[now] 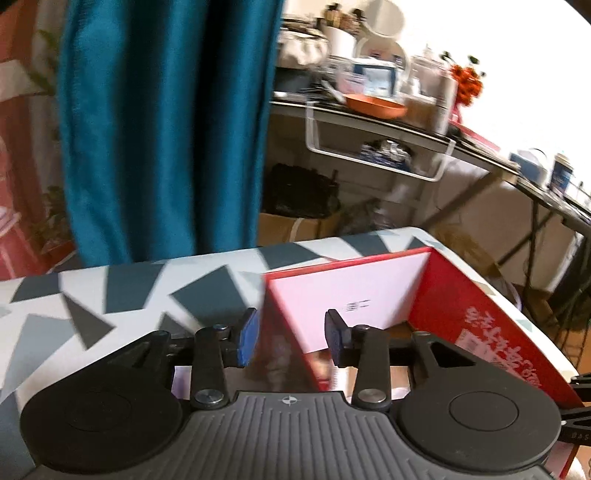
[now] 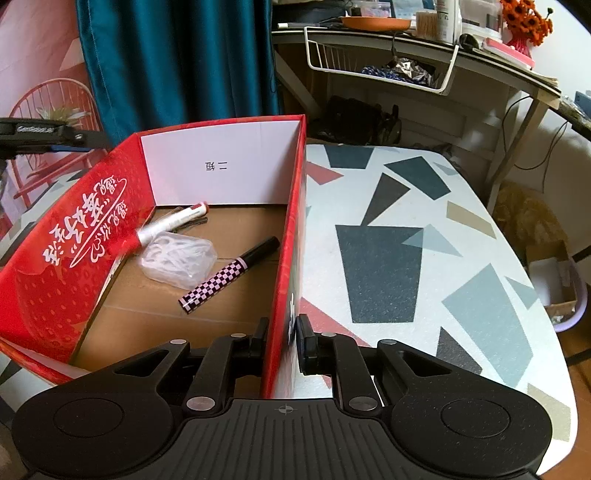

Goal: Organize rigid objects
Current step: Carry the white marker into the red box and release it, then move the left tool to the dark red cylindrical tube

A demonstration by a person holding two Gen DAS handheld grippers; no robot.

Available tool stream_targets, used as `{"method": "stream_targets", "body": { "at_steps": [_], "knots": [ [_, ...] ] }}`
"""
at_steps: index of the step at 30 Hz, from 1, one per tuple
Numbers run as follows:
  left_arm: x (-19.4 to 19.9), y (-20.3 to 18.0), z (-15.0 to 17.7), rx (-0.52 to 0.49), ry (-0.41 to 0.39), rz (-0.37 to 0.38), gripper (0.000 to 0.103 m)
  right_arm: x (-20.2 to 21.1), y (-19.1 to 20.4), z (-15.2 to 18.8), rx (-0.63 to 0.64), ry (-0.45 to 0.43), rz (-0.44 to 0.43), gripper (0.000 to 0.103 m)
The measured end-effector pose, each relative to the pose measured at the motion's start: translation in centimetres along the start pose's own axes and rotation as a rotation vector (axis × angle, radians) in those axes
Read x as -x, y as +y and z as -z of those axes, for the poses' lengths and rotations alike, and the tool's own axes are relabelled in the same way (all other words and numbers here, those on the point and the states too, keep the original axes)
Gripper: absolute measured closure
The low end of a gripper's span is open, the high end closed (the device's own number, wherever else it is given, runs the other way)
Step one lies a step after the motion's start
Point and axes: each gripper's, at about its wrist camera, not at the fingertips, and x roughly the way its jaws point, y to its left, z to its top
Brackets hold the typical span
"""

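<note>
A red cardboard box (image 2: 88, 236) with a white inner end wall stands on the patterned table (image 2: 406, 240). Inside it lie a black-and-white checkered pen (image 2: 225, 275), a white tube with a red cap (image 2: 171, 221) and a clear bag of white cord (image 2: 179, 260). My right gripper (image 2: 282, 341) is shut on the box's right wall (image 2: 291, 229). My left gripper (image 1: 290, 338) straddles the box's left wall (image 1: 291, 339) with its jaws apart; the box (image 1: 472, 317) fills that view's right side. The left gripper also shows at the right wrist view's left edge (image 2: 44, 134).
A teal curtain (image 2: 177, 59) hangs behind the table. A cluttered shelf (image 2: 406, 33) with a white wire basket (image 2: 380, 62) stands at the back right. Boxes and a bin (image 2: 557, 280) sit on the floor to the right.
</note>
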Motion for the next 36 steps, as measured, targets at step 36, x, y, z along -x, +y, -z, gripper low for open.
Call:
{"method": "stream_targets", "body": {
  "at_steps": [36],
  "knots": [
    [0.8,3.9,12.0,0.127,0.258,-0.153,0.079,-0.1,-0.1,0.1,-0.011,0.000,-0.008,0.087]
  ]
}}
